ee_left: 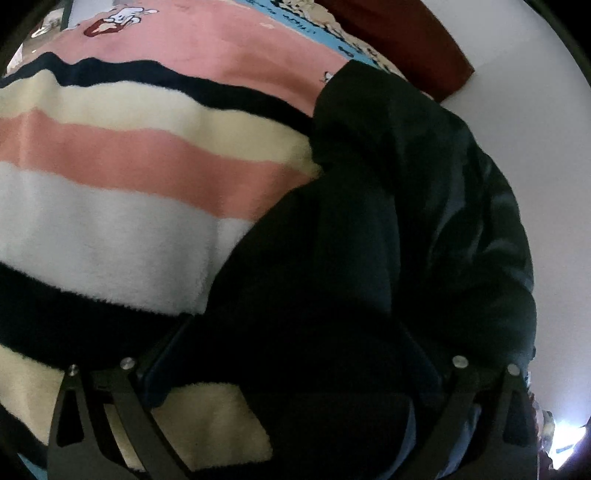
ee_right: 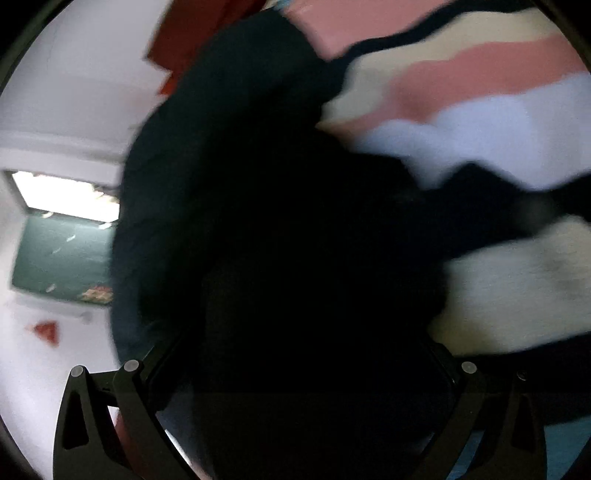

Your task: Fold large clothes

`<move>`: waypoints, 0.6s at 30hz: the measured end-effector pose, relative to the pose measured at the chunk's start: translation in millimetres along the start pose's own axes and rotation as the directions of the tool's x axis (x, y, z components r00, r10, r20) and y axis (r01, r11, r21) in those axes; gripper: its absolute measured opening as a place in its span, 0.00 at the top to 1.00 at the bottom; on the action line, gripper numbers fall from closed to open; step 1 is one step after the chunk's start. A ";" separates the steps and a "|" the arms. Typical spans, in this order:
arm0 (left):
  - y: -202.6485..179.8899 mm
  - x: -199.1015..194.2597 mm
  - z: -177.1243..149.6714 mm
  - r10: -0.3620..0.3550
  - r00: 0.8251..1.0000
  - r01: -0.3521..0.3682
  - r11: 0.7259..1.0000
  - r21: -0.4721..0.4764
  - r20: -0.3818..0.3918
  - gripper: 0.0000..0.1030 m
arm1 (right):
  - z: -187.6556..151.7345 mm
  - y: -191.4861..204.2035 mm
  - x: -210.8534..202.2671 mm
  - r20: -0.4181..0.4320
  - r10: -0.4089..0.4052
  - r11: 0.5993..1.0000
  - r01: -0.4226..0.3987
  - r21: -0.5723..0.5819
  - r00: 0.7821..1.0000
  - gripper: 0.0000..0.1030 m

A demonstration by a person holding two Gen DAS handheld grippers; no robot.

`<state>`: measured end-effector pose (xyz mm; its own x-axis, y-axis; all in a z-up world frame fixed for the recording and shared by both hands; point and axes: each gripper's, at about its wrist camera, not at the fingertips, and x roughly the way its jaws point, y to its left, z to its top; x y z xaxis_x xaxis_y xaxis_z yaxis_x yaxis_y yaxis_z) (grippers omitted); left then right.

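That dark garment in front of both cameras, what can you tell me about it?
The dark garment is black or very dark navy, soft-looking and heavily creased. It is bunched up, lying over the fluffy striped blanket. Dark cloth fills the space between the fingers of both grippers; whether either grips it is too dark to tell.

**A bright room behind a striped blanket**

A fleecy blanket point(ee_left: 122, 177) with bands of pink, cream, white and dark navy covered the surface below. Past its far edge lay a pink printed sheet point(ee_left: 207, 33) with cartoon figures and a blue border. A dark red panel point(ee_left: 402, 40) stood against a plain white wall point(ee_left: 524, 110). In the right wrist view the white wall point(ee_right: 74, 92) carried a bright, overexposed opening point(ee_right: 62, 197), with a dull green panel point(ee_right: 62, 254) just below it. A small red mark point(ee_right: 46, 330) sat lower on the wall. That view was blurred.
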<state>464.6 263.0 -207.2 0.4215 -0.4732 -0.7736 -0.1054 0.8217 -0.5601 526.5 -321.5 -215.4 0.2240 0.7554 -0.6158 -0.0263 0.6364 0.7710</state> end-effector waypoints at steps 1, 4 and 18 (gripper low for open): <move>0.5 0.0 -2.1 -0.033 0.999 0.033 0.999 -0.009 -0.001 0.00 | -0.2 2.6 2.6 -0.005 0.011 1.000 -0.011 -0.018 1.000 0.01; -4.1 4.7 -7.6 -0.133 0.991 0.133 0.991 -0.017 -0.015 0.00 | 1.8 -9.9 11.9 -0.026 0.036 0.999 -0.036 0.012 0.999 0.00; -65.7 -40.9 -29.9 -0.237 0.954 0.238 0.971 0.019 0.184 0.67 | -7.7 60.3 3.3 0.055 0.082 0.972 -0.067 -0.224 0.995 0.66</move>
<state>427.4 218.9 -147.7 0.5924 -0.5881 -0.5506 0.0152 0.6915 -0.7222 518.1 -279.4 -172.3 0.2745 0.7949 -0.5410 -0.2591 0.6030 0.7545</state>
